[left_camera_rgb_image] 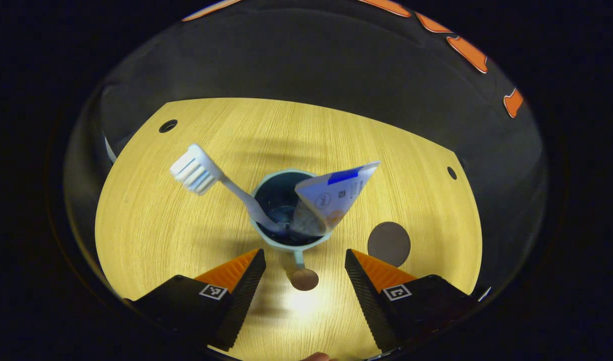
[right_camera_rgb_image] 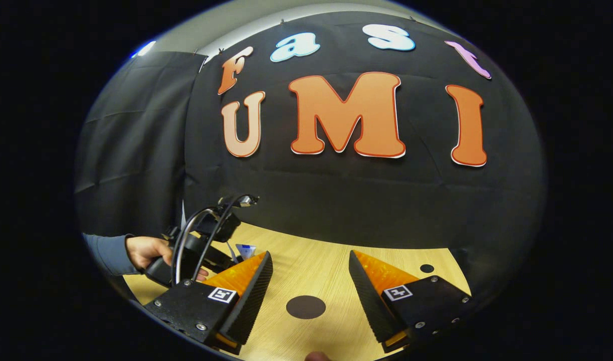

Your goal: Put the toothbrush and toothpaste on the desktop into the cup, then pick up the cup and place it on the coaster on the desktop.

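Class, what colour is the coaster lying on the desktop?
The coaster is dark brown, a plain round disc; it shows best in the right gripper view.

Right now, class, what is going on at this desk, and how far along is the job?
A person holds a tool in each hand. The toothbrush and toothpaste already stand in the cup on the desk. The left tool hangs open just above the cup, its handle between the fingers, not yet gripped. The coaster lies bare beside the cup. The right tool waits open above the coaster, holding nothing.
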Demonstrator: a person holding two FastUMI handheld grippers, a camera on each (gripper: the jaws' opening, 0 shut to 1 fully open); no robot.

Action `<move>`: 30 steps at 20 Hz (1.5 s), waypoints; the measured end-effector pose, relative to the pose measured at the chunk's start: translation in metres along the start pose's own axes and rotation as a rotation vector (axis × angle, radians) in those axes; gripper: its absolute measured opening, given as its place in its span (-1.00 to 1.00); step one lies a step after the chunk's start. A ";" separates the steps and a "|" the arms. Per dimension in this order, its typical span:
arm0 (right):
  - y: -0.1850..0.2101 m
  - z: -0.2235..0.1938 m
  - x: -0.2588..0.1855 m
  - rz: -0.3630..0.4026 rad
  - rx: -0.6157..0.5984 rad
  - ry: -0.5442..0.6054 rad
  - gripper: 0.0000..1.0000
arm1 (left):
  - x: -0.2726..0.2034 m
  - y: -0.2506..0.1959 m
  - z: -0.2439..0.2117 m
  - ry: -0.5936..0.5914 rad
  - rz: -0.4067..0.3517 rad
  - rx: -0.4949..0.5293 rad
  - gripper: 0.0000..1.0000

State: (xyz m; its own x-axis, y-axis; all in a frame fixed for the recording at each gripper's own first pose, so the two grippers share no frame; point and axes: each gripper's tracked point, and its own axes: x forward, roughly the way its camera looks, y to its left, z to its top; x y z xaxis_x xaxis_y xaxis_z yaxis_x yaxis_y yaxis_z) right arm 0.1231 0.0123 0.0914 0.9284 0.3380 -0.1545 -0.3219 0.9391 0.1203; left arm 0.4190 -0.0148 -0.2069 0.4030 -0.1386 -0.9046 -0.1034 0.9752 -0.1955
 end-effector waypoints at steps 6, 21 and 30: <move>-0.007 0.005 -0.015 -0.001 -0.009 -0.033 0.82 | 0.010 0.004 0.005 0.052 0.063 -0.035 0.90; -0.012 0.002 -0.022 0.002 0.002 -0.048 0.84 | 0.029 0.005 -0.010 0.110 0.142 -0.069 -0.52; -0.025 0.002 -0.029 -0.020 0.061 -0.070 0.93 | 0.024 -0.008 0.001 0.031 0.110 0.007 -0.55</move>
State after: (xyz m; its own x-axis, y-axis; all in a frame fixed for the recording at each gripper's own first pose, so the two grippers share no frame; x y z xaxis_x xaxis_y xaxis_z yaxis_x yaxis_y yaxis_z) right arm 0.1042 -0.0215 0.0950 0.9460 0.3118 -0.0891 -0.2929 0.9395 0.1778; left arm 0.4309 -0.0257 -0.2268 0.3617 -0.0360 -0.9316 -0.1386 0.9861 -0.0920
